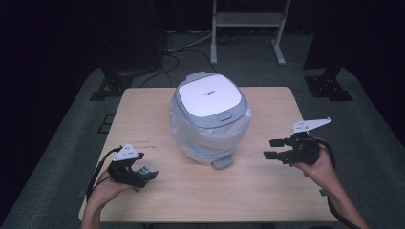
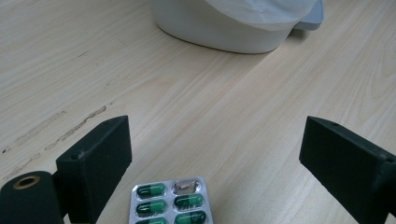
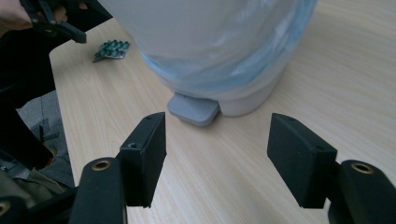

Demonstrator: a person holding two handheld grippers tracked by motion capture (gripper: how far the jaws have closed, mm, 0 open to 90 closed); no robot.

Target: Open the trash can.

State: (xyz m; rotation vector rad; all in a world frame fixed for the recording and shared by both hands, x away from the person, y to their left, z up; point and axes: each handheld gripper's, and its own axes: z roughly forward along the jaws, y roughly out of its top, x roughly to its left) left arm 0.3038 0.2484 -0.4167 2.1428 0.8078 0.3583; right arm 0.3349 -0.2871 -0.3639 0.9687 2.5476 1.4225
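A white pedal bin [image 1: 210,119] with a grey-rimmed lid and a clear plastic liner stands mid-table, its grey pedal [image 1: 223,162] facing me. A blister pack of green capsules [image 2: 169,201] lies flat on the wood near the front left. My left gripper [image 2: 215,140] is open, low over the table, with the pack between its jaws and clear of both pads. In the high view it [image 1: 149,174] sits left of the bin. My right gripper [image 1: 271,149] is open and empty, held right of the bin and pointing at it. Its own view shows the pedal [image 3: 194,109] just ahead.
The wooden table [image 1: 267,191] has its front edge close to my hands. Behind it, a white metal stand [image 1: 248,28] and dark stand feet [image 1: 329,86] rest on the grey floor. The right gripper view also shows the pack [image 3: 111,49] beside the left gripper [image 3: 56,23].
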